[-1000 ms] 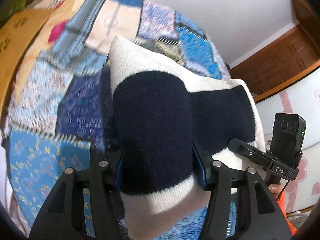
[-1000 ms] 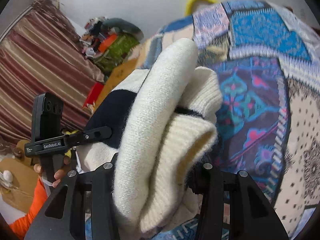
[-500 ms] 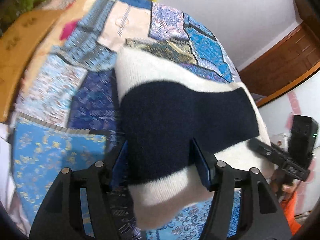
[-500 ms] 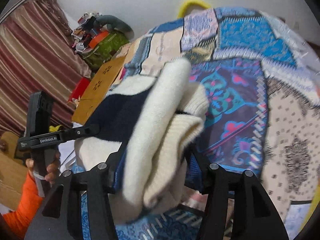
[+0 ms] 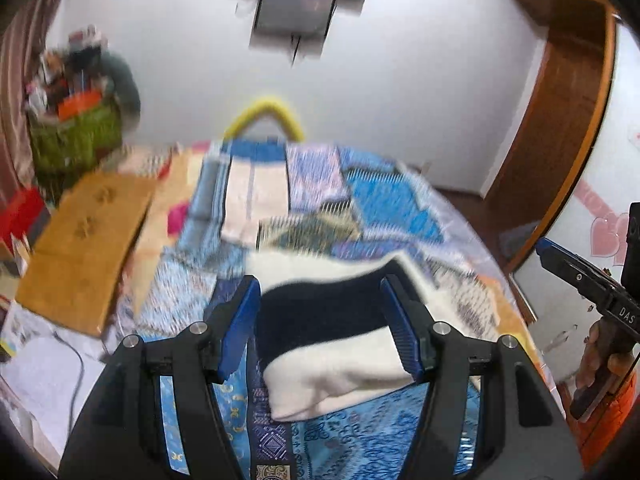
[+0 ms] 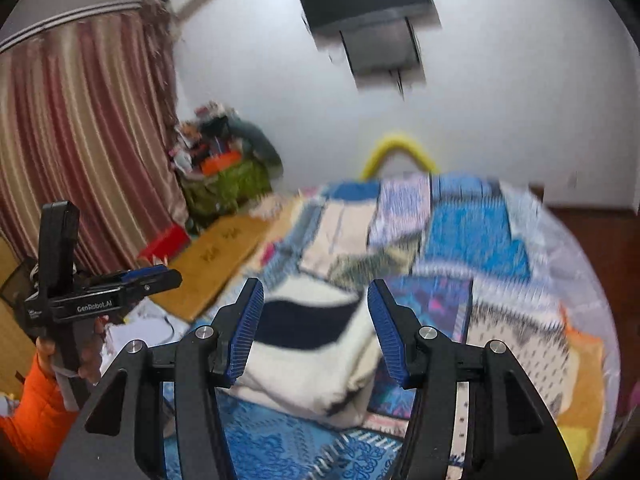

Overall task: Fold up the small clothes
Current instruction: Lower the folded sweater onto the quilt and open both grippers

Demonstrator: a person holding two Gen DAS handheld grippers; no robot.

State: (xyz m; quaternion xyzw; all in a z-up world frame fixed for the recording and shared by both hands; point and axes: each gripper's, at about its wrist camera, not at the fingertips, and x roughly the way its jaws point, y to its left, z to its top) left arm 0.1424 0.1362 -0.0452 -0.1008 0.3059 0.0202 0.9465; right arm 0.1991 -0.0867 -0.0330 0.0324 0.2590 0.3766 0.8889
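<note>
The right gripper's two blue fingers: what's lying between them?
In the right wrist view, the folded cream and navy sweater lies on the patchwork quilt, framed by the open right gripper, untouched.

Even, soft indoor light, no hard shadows. Heavy motion blur smears the quilt [image 5: 320,208] and wall fixture [image 6: 372,20]. Fisheye bends edges; dark vignette fills the corners.

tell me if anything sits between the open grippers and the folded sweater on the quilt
Nothing visible does. The folded cream and navy sweater lies on the patchwork quilt, and both the left gripper and the right gripper hang open right in front of it, with only clear space between their blue pads and the knit.
</note>
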